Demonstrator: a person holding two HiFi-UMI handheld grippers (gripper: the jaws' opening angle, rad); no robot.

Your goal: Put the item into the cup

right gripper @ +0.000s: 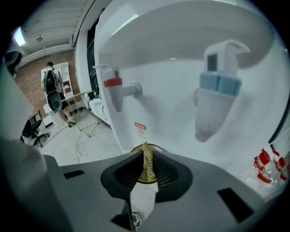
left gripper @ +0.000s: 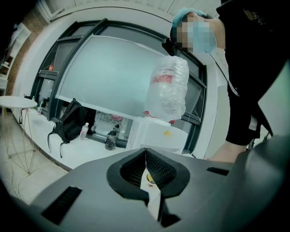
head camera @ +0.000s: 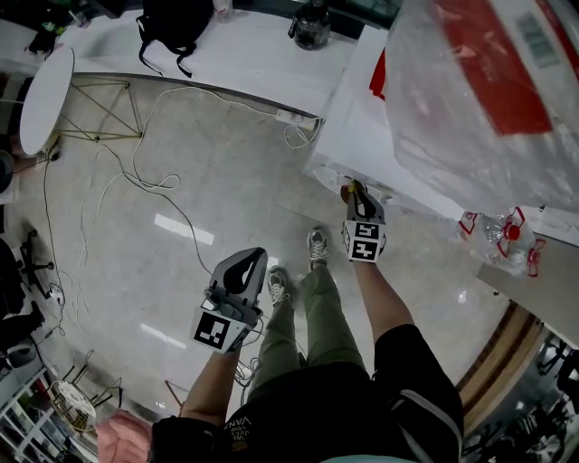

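Note:
My right gripper (head camera: 355, 195) is up against the front of the white water dispenser (head camera: 362, 118). It is shut on a thin yellow sachet (right gripper: 146, 164) that stands upright between the jaws. Just beyond the tips, a brown-rimmed cup (right gripper: 155, 146) sits low on the dispenser (right gripper: 172, 90), between the red tap (right gripper: 118, 88) and the blue tap (right gripper: 217, 86). The sachet's lower end overlaps the cup's mouth; whether it reaches inside is hidden. My left gripper (head camera: 253, 259) hangs lower left over the floor, its jaws (left gripper: 145, 152) shut with nothing between them.
A large clear water bottle (head camera: 488, 90) tops the dispenser. White cables (head camera: 136, 172) trail over the floor near a round white table (head camera: 45, 95). A black backpack (head camera: 172, 27) lies on the far ledge. Small bottles (head camera: 502, 237) sit at right. A person (right gripper: 52, 93) stands far off.

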